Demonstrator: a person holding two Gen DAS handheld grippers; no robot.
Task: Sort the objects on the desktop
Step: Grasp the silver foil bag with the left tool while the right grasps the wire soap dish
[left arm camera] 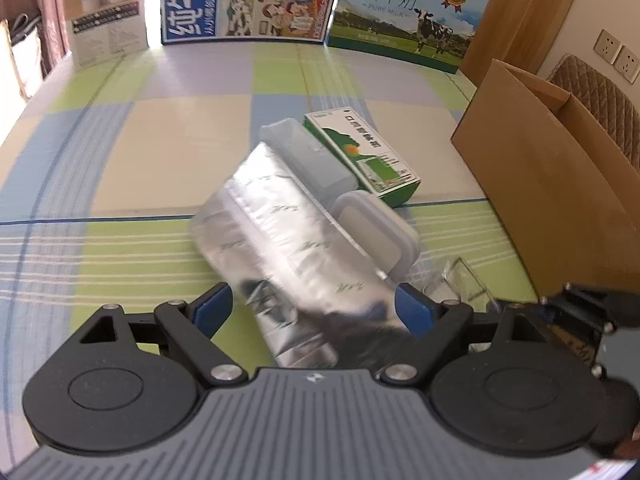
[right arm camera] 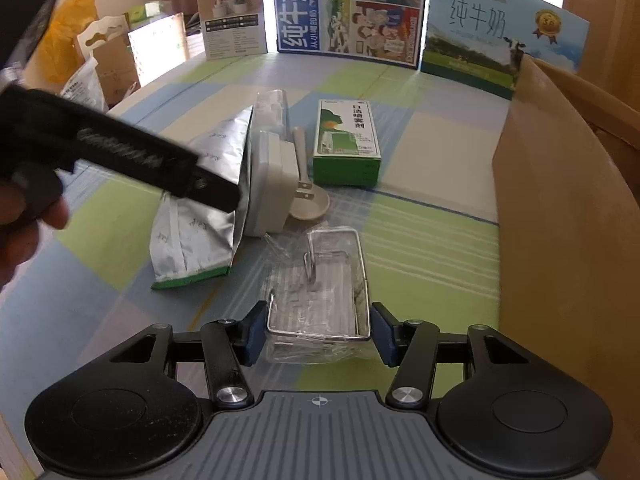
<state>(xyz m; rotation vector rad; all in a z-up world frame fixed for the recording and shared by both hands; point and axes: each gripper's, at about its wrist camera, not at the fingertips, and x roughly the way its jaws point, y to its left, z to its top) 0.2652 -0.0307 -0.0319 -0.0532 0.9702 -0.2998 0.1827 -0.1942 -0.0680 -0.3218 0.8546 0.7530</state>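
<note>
A checked tablecloth [right arm camera: 420,240] in green, blue and cream covered the desk. The left gripper [left arm camera: 314,310] pointed down over a silver foil pouch [left arm camera: 276,248], its blue pads standing wide on either side of the pouch without pressing it. The right gripper [right arm camera: 318,330] was low over a wire hook rack in clear wrapping [right arm camera: 320,296]; its left pad touched the rack's rim, while whether the right pad touched could not be told. From the rack, the pouch lay at ten o'clock, a white lidded container [right arm camera: 270,184] at eleven, a beige spoon [right arm camera: 306,196] at twelve and a green box [right arm camera: 347,140] farther at twelve. A brown cardboard carton [right arm camera: 560,216] stood at three o'clock. Milk cartons [right arm camera: 352,8] lined the far edge.
</note>
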